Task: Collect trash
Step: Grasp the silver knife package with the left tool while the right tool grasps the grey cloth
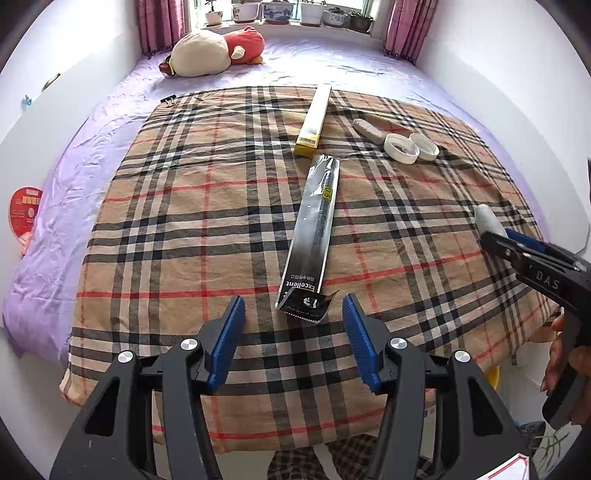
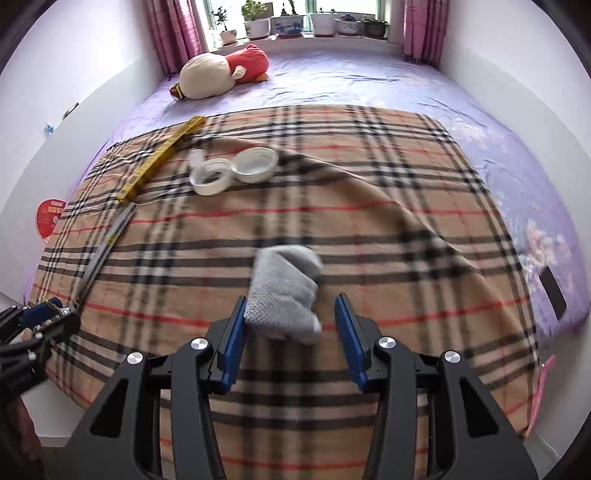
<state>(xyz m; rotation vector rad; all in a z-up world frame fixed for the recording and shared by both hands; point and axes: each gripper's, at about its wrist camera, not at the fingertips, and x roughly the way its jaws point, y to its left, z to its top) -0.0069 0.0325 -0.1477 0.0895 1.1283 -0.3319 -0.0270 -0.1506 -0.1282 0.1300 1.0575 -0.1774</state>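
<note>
Trash lies on a plaid cloth (image 1: 184, 229) spread over the bed. A long black and silver wrapper (image 1: 314, 236) lies just ahead of my open left gripper (image 1: 293, 325), its near end between the fingertips. Beyond it lie a yellow box (image 1: 314, 118), a grey wad (image 1: 366, 129) and two white lids (image 1: 400, 147). My right gripper (image 2: 290, 325) is open around a grey rolled sock (image 2: 286, 291), which touches the left pad. In the left wrist view the right gripper (image 1: 496, 236) sits at the cloth's right side by that sock (image 1: 487, 218).
A plush toy (image 1: 214, 48) lies at the bed's far end under a windowsill of potted plants (image 1: 288, 13). A red disc (image 1: 26, 206) sits at the bed's left edge. A black phone (image 2: 553, 291) lies on the purple sheet (image 2: 369, 81) at right. White walls flank the bed.
</note>
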